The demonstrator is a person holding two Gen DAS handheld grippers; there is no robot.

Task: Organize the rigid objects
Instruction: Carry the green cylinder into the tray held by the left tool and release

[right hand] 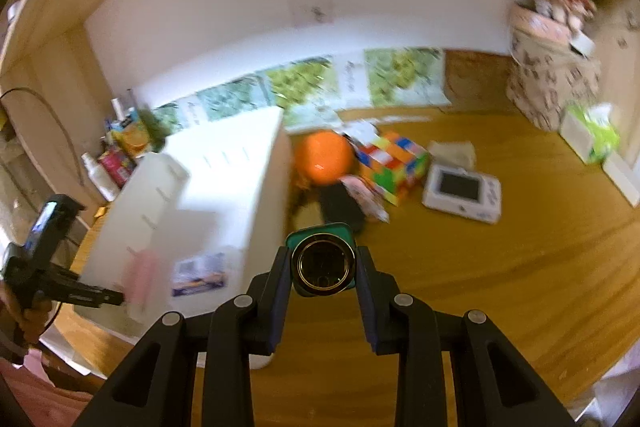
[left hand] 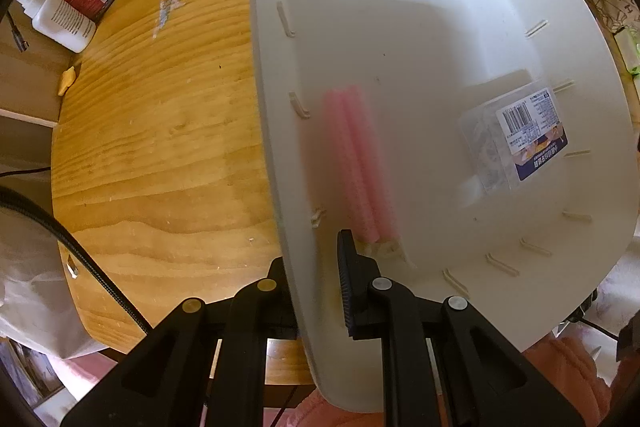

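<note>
Between right tool [right hand: 323,269] pads: green watch [right hand: 323,259] clamped, face toward camera | left tool [left hand: 316,287] clamped on bin [left hand: 400,27] wall

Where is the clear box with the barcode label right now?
Inside the white bin, on its floor to the right of the pink sticks in the left wrist view.

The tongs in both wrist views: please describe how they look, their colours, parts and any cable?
Both are matte black plastic linkages with round metal rivets. The left tongs have brass-coloured rivets on one side, silver on the other, a ribbed black pad and a black braided cable beside them. The right tongs have silver rivets and dark blue pads. A pink fleecy sleeve shows below.
</note>
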